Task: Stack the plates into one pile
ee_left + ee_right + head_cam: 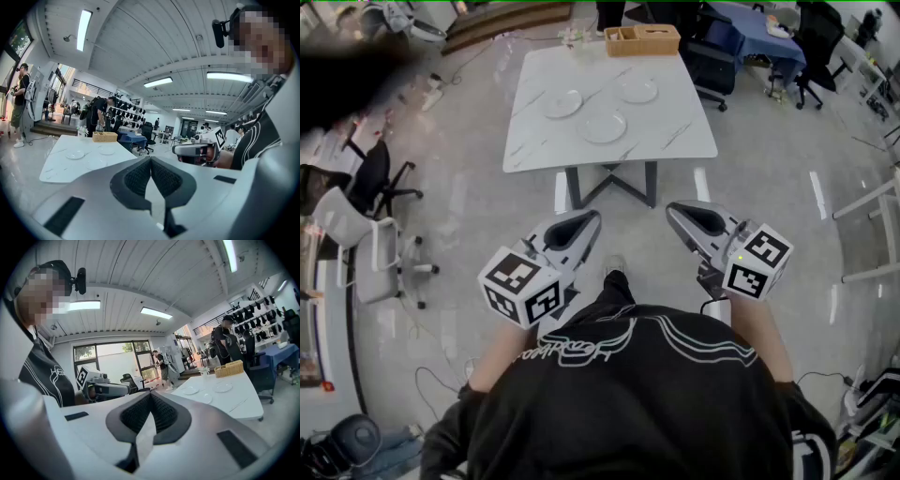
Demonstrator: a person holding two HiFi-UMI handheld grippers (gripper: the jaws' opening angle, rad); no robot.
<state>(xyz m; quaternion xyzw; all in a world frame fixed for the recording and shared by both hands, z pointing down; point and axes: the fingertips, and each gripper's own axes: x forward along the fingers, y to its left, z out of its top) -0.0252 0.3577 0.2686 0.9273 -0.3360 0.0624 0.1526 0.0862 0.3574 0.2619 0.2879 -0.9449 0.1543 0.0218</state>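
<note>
Left gripper point(584, 223): jaws were together, empty | right gripper point(677, 212): jaws were together, empty | three plates point(603, 126) lay apart on the far table point(675, 131), well away from both

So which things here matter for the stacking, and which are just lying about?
For the job: left plate, right plate, near plate, the table under them.
Just lying about: wicker basket, black chair, white chair.
</note>
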